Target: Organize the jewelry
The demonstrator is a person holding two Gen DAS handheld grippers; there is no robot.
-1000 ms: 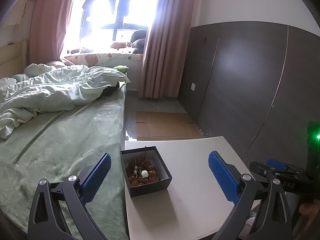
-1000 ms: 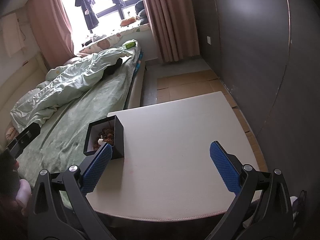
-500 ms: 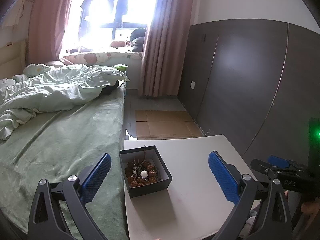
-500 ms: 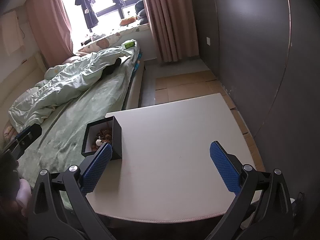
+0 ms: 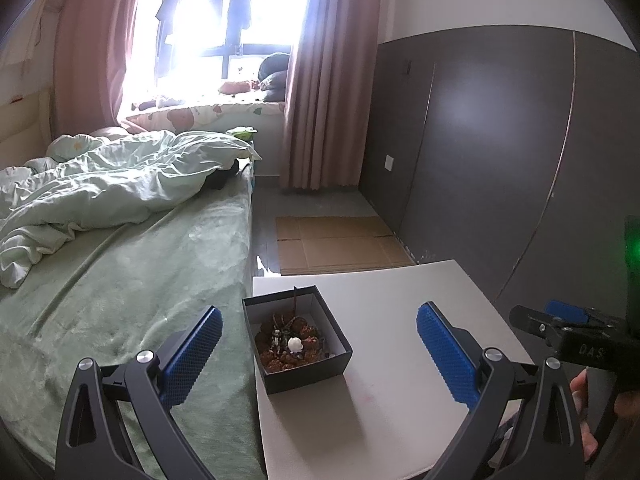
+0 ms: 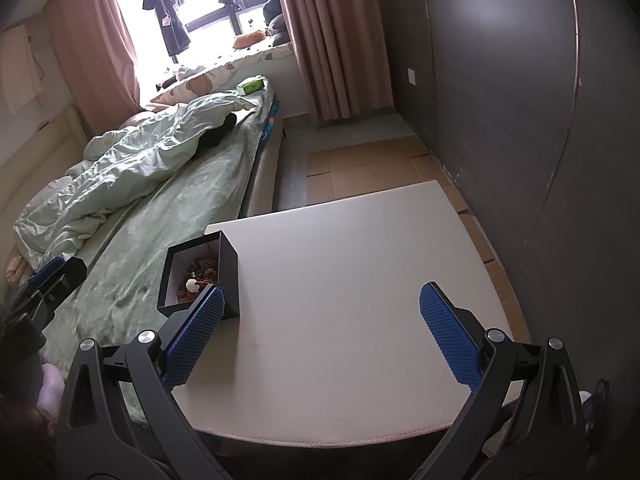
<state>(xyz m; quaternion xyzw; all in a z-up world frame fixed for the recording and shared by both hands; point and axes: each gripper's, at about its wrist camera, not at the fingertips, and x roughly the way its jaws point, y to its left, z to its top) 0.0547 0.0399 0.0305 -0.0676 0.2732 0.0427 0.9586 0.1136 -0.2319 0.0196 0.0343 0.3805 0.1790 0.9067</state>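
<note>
A small black box [image 5: 304, 364] with a white lining stands open near the left edge of the white table [image 5: 400, 360]. It holds a tangle of brown bead jewelry [image 5: 288, 340] with a small white piece [image 5: 295, 344] on top. The box also shows in the right wrist view [image 6: 230, 276], with the beads [image 6: 202, 270] inside. My left gripper [image 5: 318, 342] is open and empty, held above and just short of the box. My right gripper [image 6: 320, 322] is open and empty above the bare table [image 6: 360, 280], to the right of the box.
A bed [image 5: 120, 280] with a green sheet and a rumpled pale duvet [image 5: 100, 188] lies along the table's left side. Flat cardboard [image 5: 340, 244] lies on the floor beyond the table. A dark wall panel [image 5: 500, 160] runs on the right.
Both views have shifted a little: the box sits slightly lower and nearer in the left wrist view. Both grippers stay open and empty.
</note>
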